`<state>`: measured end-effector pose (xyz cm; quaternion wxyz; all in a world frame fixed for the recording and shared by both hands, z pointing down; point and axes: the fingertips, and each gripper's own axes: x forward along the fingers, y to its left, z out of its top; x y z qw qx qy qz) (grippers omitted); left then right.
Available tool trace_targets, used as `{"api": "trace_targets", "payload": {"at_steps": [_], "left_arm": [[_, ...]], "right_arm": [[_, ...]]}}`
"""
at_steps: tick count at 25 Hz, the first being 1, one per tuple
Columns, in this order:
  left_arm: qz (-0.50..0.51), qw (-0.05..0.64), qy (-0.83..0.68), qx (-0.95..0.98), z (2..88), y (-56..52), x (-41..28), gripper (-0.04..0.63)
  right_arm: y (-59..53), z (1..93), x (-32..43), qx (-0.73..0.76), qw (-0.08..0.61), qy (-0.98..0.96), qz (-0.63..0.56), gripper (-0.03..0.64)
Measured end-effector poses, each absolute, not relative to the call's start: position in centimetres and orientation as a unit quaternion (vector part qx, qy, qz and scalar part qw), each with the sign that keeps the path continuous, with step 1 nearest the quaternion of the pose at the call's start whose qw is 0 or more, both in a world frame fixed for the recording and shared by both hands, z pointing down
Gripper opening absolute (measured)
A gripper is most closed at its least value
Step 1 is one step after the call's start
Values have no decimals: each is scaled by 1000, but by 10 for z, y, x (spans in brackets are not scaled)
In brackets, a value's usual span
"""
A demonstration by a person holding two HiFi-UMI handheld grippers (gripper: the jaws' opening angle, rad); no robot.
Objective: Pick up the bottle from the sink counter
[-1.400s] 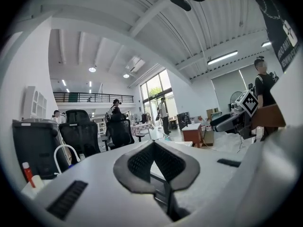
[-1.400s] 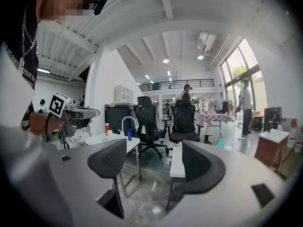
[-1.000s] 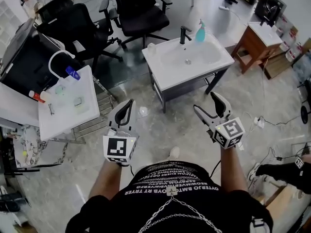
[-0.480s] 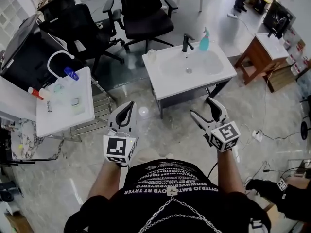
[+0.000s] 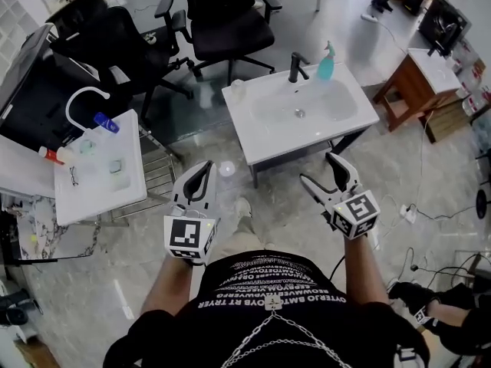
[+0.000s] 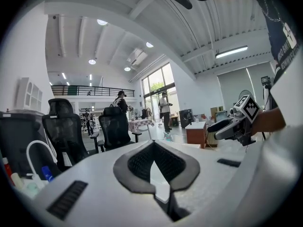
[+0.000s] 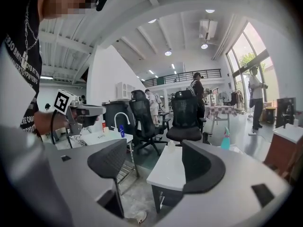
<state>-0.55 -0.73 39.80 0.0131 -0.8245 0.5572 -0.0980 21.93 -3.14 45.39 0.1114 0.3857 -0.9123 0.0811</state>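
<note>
You're standing on a glossy marble floor [image 5: 280, 205], just in front of the white sink counter [image 5: 268, 133], which sits on a dark frame. Two black office chairs [image 5: 222, 21] are parked behind it. Off to your left there's a second white counter [image 5: 100, 190] with a curved white faucet [image 5: 80, 98] and a few small bottles on it. A wooden cabinet [image 5: 414, 83] with a white top stands to your right.

Both grippers are held out at waist height, short of the counter and not touching anything. Your left gripper [image 5: 201, 176] has its tips pressed together, with only a leaf-shaped gap between the bowed pads and nothing caught in there. Your right gripper [image 5: 321, 171] is spread wide and empty. In the right gripper view you can see the near corner of the sink counter [image 7: 170, 169] straight through the gap.

The black faucet [image 5: 295, 64] sits at the back edge of the basin. Just to the right of it is the teal spray bottle [image 5: 326, 62]. It's standing upright on the back rim of the counter, with a see-through teal body that's wider at the base, a narrow neck and a pale trigger head on top. In the right gripper view the bottle [image 7: 225, 139] shows up past the right jaw, well apart from it. There's also a small clear container [image 5: 238, 89] on the back left corner of the counter, too small to say what it is.
</note>
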Motion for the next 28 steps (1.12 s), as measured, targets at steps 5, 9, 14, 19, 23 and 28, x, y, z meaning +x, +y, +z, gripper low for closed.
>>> {"api": "trace_targets", "payload": {"at_steps": [5,9,14,19,23,28], "left_arm": [[-93,17,544,-834,397,-57,-7,5],[-88,20,542,-835,390,-92,-14,5],[-87,11,554,-828,393,-131,-40,6],[-89,3,558,-825,399,-167,-68,6],[-82,6,555,-828,396,-196,-84,5],[-68,21,547,-834,386,-238,-100,5]], "right_arm": [[-76,453,206,388,112,-911,82,342],[-110,450,191,381,116,-913,83,344],[-155,449,171,375,122,-915,82,344],[-192,447,142,368,126,-918,78,344],[-216,440,128,371,131,-917,70,345],[-251,425,119,390,131,-910,52,345]]}}
